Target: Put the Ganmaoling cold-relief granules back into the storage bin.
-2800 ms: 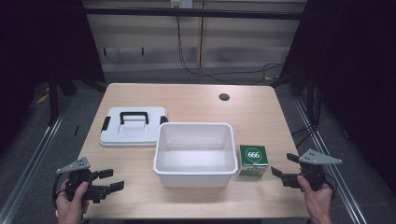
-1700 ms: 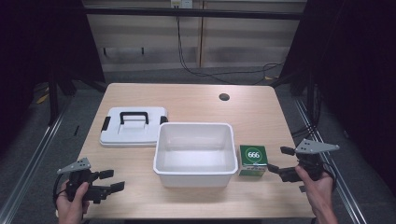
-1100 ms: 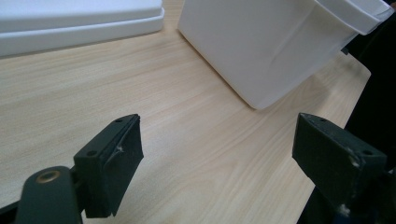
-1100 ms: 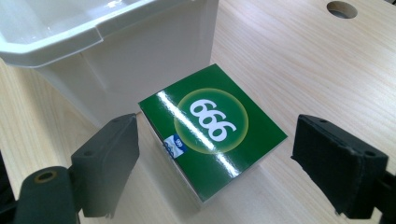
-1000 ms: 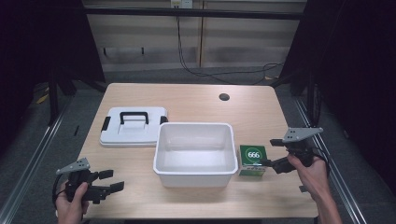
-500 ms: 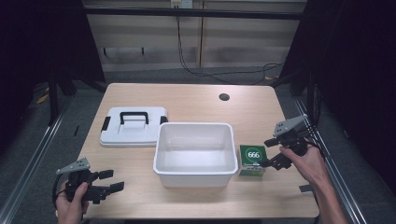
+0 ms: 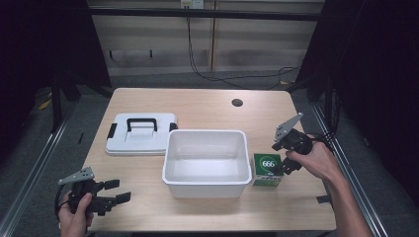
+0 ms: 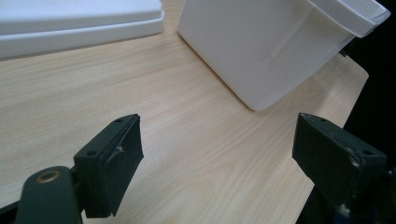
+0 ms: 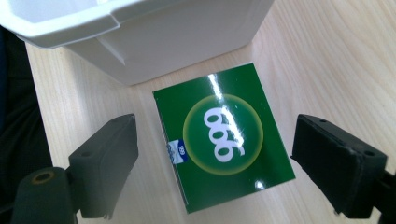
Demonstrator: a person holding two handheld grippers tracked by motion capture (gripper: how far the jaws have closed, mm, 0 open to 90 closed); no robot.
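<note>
From the high view we see the green box near the tabletop's right edge, just beside the white bin. Our right gripper hovers over it, while our left gripper rests near the front left corner. A white lid lies toward the left edge.

In the left gripper view, our jaws stand wide apart over bare wood, empty.

In the right gripper view, our jaws are spread, flanking the green box without touching it.
</note>
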